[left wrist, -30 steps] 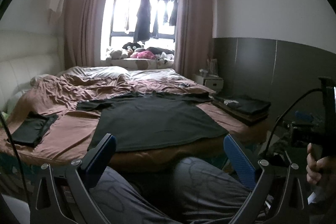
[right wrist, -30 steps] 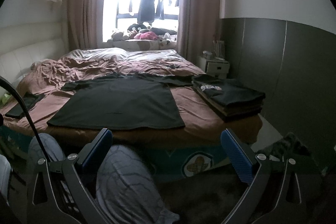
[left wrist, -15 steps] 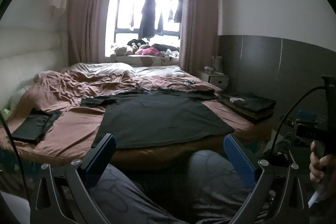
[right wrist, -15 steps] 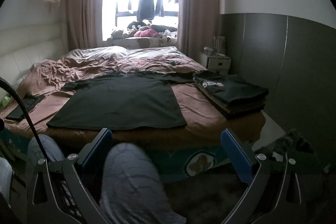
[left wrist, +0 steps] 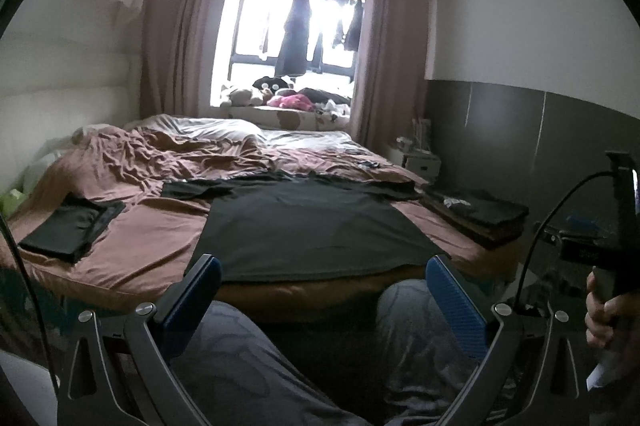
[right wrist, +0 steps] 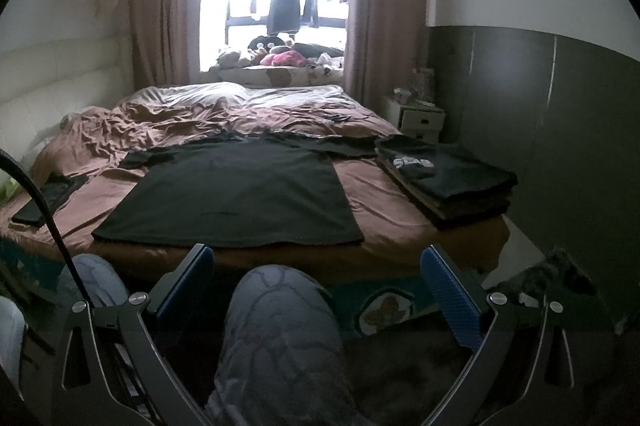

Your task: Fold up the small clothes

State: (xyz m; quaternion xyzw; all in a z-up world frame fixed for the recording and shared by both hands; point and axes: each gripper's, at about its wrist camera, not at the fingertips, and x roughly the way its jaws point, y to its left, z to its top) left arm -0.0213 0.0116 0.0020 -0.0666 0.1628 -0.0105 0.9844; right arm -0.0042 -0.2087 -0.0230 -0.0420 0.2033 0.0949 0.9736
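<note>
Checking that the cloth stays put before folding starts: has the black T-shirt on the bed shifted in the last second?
No. The black T-shirt lies flat in the same spot relative to the folded stack; only the cameras shifted.

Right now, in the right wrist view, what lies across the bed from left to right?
Small folded dark garment at the left edge → black T-shirt spread flat in the middle → stack of folded clothes at the right edge.
</note>
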